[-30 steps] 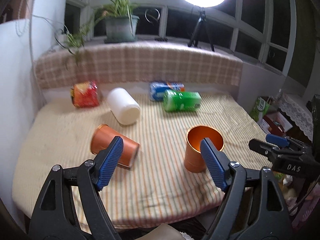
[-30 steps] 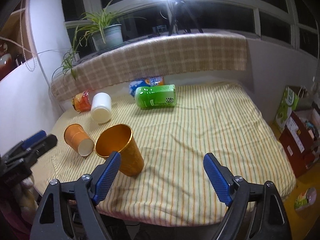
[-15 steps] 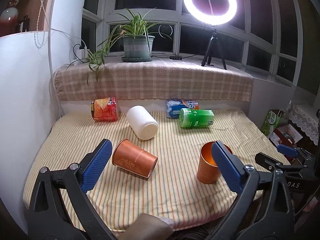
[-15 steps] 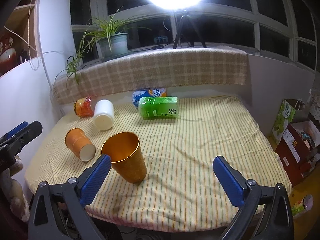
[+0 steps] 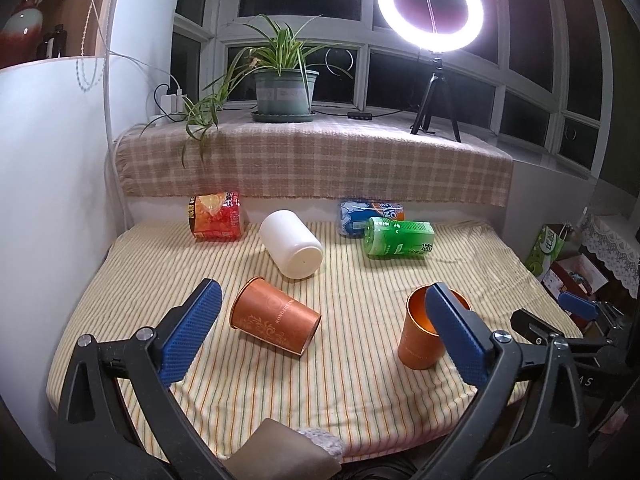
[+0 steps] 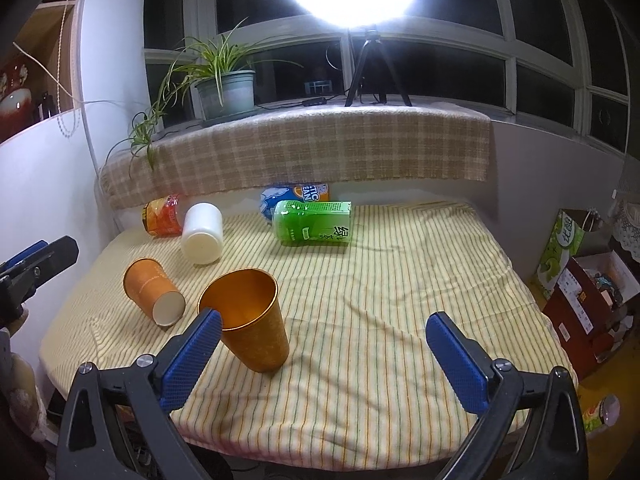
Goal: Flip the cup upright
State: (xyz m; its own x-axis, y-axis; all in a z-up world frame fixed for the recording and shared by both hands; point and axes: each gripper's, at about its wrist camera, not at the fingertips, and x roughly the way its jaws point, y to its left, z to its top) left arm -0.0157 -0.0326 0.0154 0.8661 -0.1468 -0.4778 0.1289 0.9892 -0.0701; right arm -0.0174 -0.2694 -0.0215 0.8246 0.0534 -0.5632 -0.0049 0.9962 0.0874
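An orange paper cup point(image 5: 276, 322) lies on its side on the striped tablecloth point(image 5: 320, 368), its mouth toward the far left; it also shows in the right wrist view point(image 6: 154, 294). A copper metal cup point(image 5: 424, 338) stands upright to its right, seen too in the right wrist view point(image 6: 252, 324). My left gripper point(image 5: 320, 336) is open and empty, held back above the near table edge. My right gripper point(image 6: 324, 360) is open and empty, near the front edge, with the copper cup by its left finger.
A white cup point(image 5: 292, 244) lies on its side behind the paper cup. A green carton point(image 5: 398, 238), a blue bag point(image 5: 370, 214) and a red snack bag point(image 5: 216, 216) lie at the back. A plaid-covered ledge point(image 5: 312, 164) holds a potted plant point(image 5: 284, 88) and a ring light point(image 5: 430, 0).
Both grippers have drawn back and tilted up, so the table looks farther away. The cups have not moved.
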